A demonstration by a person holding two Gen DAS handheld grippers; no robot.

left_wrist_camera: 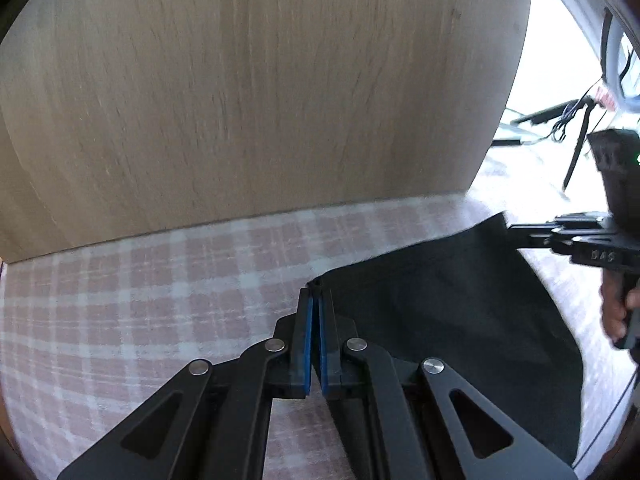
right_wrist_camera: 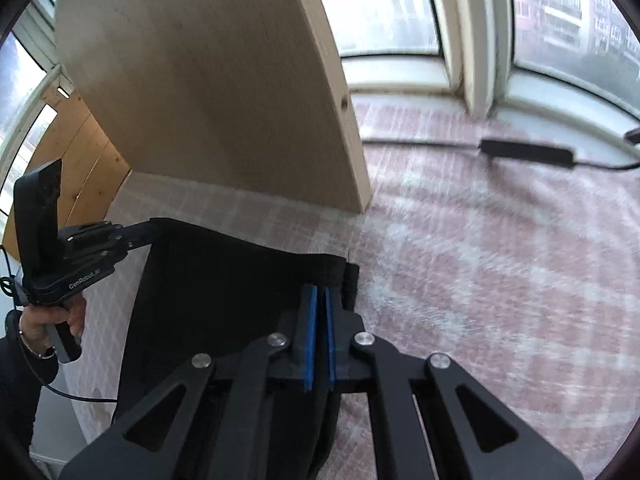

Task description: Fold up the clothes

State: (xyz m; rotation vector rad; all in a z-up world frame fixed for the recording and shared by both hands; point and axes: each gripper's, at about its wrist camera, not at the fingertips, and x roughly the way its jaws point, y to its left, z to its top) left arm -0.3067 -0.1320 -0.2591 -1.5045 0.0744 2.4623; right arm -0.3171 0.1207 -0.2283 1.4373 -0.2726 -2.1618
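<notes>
A black garment [left_wrist_camera: 460, 312] hangs stretched between my two grippers above a pink-and-white checked cloth [left_wrist_camera: 140, 300]. My left gripper [left_wrist_camera: 316, 296] is shut on the garment's left top corner. My right gripper [right_wrist_camera: 321, 294] is shut on its right top corner, and the black garment [right_wrist_camera: 224, 280] spreads to the left of it. The right gripper also shows in the left wrist view [left_wrist_camera: 516, 234], and the left gripper in the right wrist view [right_wrist_camera: 150, 226], each pinching an end of the top edge.
A tall light wooden panel [left_wrist_camera: 260, 80] stands upright on the checked cloth just behind the garment; it also shows in the right wrist view [right_wrist_camera: 208, 92]. A black power adapter [right_wrist_camera: 528, 152] with a cable lies near the windows [right_wrist_camera: 400, 8] at the back right.
</notes>
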